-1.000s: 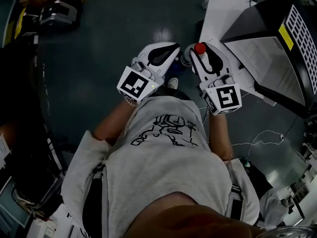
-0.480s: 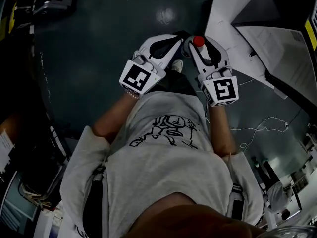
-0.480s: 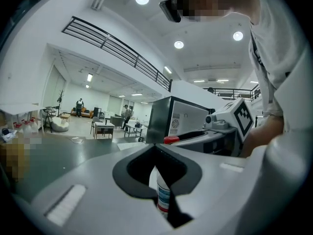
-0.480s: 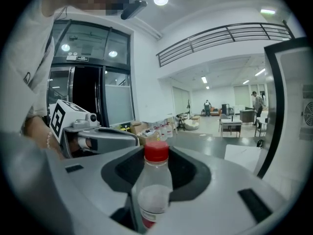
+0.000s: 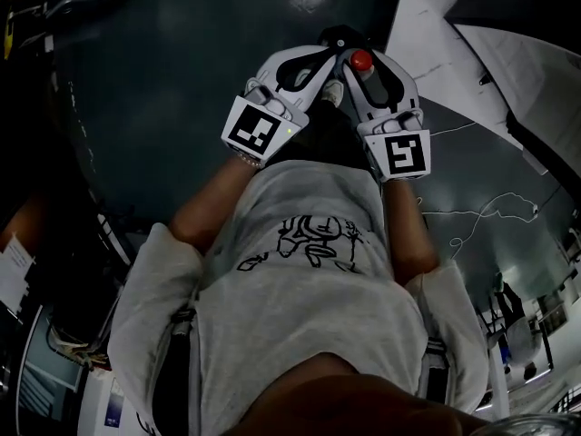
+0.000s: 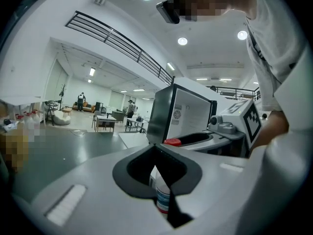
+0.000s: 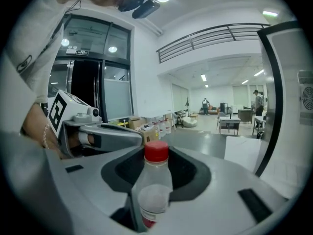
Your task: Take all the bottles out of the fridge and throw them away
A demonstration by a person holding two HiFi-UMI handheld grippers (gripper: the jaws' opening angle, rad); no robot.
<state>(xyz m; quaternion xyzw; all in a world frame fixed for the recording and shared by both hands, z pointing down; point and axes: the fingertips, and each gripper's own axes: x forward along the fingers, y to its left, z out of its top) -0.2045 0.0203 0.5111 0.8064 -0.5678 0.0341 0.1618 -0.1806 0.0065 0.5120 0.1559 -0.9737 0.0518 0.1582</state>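
Red cap, clear body: the red-capped bottle (image 7: 155, 180) stands upright between the jaws of my right gripper (image 5: 365, 54). The jaws stand wide but bear on its sides, pinching it below the shoulder. Its cap rises level with my fingertips.

My left gripper (image 6: 156, 146) has its jaw tips drawn together at the far end. In the slot behind them it clamps a second bottle, the labelled bottle (image 6: 162, 197). Only a pale strip of that bottle's body and a blue and red label band show, and its cap is out of sight.

Head view: both grippers sit at 12 o'clock from my grey shirt (image 5: 309, 316), the left nearer 11 and the right nearer 1. Their tips are just beside each other, and both are over the dark floor (image 5: 182, 80). Both bottles are out in the open, in the jaws, with neither on a shelf.

A dark cabinet (image 6: 162, 112) with a white panel stands at 1 o'clock in the left gripper view, beyond the right gripper. A white sheet (image 5: 436, 44) lies at 1 o'clock in the head view, and a thin cable (image 5: 472, 225) trails across the floor at 3 o'clock.
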